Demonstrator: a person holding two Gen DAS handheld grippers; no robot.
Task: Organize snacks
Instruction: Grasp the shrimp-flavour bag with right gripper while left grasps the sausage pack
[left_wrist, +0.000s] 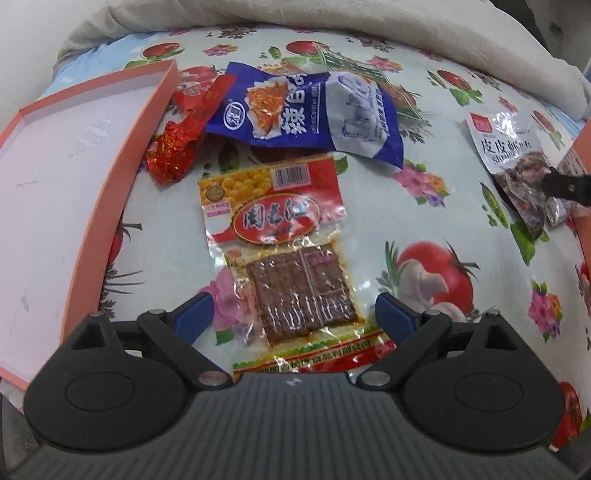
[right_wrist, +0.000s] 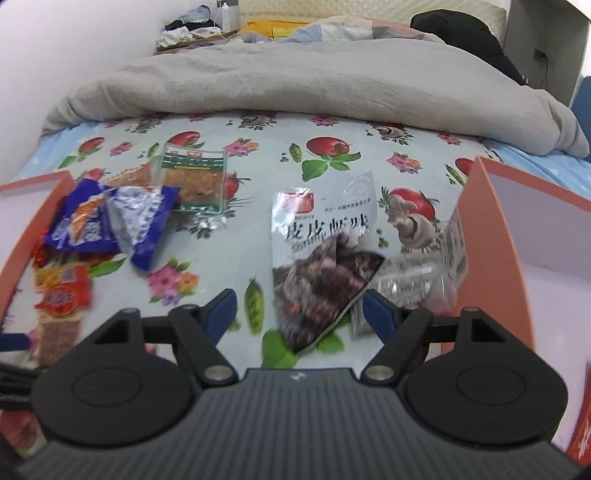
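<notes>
My left gripper (left_wrist: 295, 314) is open just above the cloth. The lower end of a red and yellow tofu packet (left_wrist: 280, 251) lies between its blue fingertips, untouched. That packet also shows at the left edge of the right wrist view (right_wrist: 61, 291). My right gripper (right_wrist: 301, 312) is open as well, straddling the lower part of a silver shrimp snack packet (right_wrist: 321, 258), with a gap on its left side. In the left wrist view that shrimp packet (left_wrist: 517, 162) lies at the right, with one of the right gripper's fingers (left_wrist: 561, 184) over it.
A salmon-pink box (left_wrist: 110, 147) lies open on the left, and a second one (right_wrist: 491, 240) on the right. A blue packet (left_wrist: 306, 114), red foil packets (left_wrist: 173, 155), a green-topped packet (right_wrist: 194, 177) and a clear packet (right_wrist: 417, 280) lie on the flowered cloth. A grey blanket (right_wrist: 295, 81) is heaped behind.
</notes>
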